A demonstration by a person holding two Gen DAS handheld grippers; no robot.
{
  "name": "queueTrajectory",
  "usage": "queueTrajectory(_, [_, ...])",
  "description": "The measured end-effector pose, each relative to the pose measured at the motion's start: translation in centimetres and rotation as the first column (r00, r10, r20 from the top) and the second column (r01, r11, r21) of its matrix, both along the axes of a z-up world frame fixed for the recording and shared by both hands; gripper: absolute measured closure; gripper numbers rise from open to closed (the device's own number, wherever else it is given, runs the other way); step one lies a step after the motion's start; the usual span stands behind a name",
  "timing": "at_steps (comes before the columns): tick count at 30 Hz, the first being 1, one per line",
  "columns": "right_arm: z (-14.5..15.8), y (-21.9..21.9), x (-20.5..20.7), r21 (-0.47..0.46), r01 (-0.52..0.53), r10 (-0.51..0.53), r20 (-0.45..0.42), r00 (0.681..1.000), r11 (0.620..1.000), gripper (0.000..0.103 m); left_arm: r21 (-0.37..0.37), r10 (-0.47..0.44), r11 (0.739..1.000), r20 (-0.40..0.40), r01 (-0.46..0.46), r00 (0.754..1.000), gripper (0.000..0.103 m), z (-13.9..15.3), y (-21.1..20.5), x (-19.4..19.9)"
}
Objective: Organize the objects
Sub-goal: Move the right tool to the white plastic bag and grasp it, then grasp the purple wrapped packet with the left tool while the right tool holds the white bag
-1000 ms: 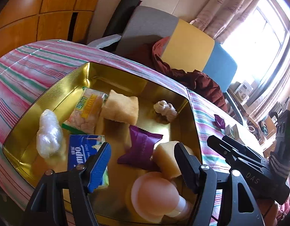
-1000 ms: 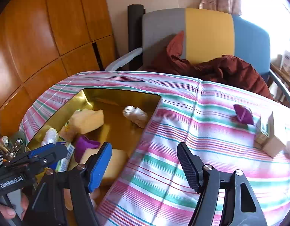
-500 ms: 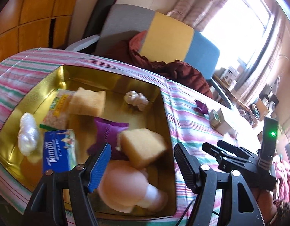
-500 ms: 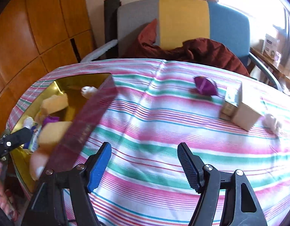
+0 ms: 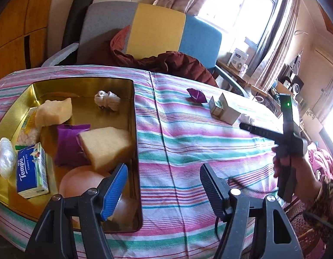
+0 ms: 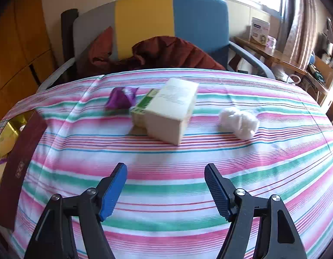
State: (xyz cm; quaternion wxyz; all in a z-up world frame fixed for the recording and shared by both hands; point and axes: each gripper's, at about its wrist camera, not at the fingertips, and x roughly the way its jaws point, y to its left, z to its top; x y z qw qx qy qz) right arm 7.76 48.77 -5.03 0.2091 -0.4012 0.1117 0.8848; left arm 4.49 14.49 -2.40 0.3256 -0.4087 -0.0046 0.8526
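Observation:
My left gripper [image 5: 163,168] stands open and empty over the right rim of a gold tin [image 5: 133,108]. Inside the tin lie a blue tissue pack [image 5: 32,170], two yellow sponges [image 5: 105,144], a purple packet [image 5: 69,144], a white bundle [image 5: 107,100] and a pink rounded thing [image 5: 80,183]. My right gripper [image 6: 165,167] hovers above the striped cloth with its jaws opening and nothing between them. Beyond it sit a beige box [image 6: 172,112], a green carton [image 6: 144,103], a purple wrapper [image 6: 121,100] and a white crumpled wad [image 6: 238,122].
A striped cloth [image 6: 166,185] covers the table. Behind the table's far edge stands a grey, yellow and blue chair [image 6: 144,21] with dark red clothing [image 6: 166,51] on it. A cluttered wooden side table [image 6: 274,54] is at the right, and a hand [image 5: 296,168] holds the right gripper.
Both grippers have swung right. The left went from over the tin's middle to its right rim. The right left the tin and now faces the box, wrapper and wad.

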Motion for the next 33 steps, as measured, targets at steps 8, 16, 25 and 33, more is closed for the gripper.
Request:
queueTrajectory(8, [0.2,8.1,-0.3,0.030,0.162,-0.162,-0.005,0.987,0.986,0.021,-0.054,-0.039,0.998,-0.011,0.038,0.999,0.032,0.0,2.4,0.7])
queueTrajectory(16, [-0.9,12.4,-3.4,0.026,0.186,-0.186,0.011,0.982,0.982,0.021,-0.089,-0.072,0.994,-0.029,0.069,0.997,0.032,0.2,4.1,1.2])
queueTrajectory(25, [-3.9,12.9,-4.7,0.008,0.158,-0.158,0.039,0.987,0.987,0.044,-0.135,-0.124,0.983,-0.010,0.122,0.992,0.032,-0.5,6.8,1.4])
queueTrajectory(33, [-3.9,11.6,-4.4,0.057,0.128,-0.128,0.010,0.992,0.990,0.065,-0.112,-0.141,0.983,0.041,0.144,0.989,0.032,-1.0,10.5,-1.0])
